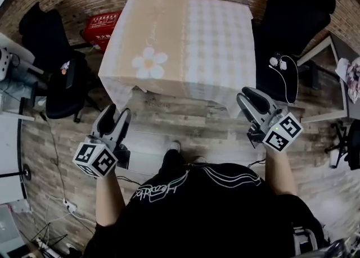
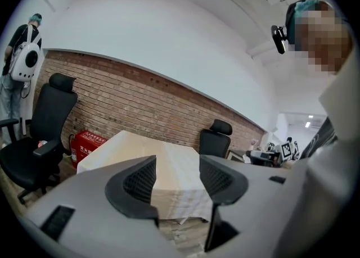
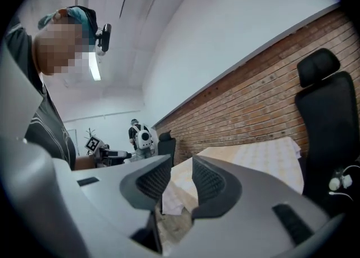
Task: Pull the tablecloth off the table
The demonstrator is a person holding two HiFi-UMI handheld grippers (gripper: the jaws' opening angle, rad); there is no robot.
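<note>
Tablecloth (image 1: 180, 43) draped over the far bench, its near edge hanging free. Left tool (image 1: 115, 113) and right tool (image 1: 250, 95) open and empty, short of that edge. Open floor (image 1: 185, 125) lies between; left chair (image 1: 62, 82) and right chair (image 1: 292, 21) flank the bench.

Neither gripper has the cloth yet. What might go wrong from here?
Both the left gripper and right gripper are open, short of the tablecloth; a shallow pinch on its hanging edge may slip. The black chair stands close to the cloth's right side, so the pulled cloth might snag it.

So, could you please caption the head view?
Left tool and right tool, both open and empty, face the flowered tablecloth.
</note>
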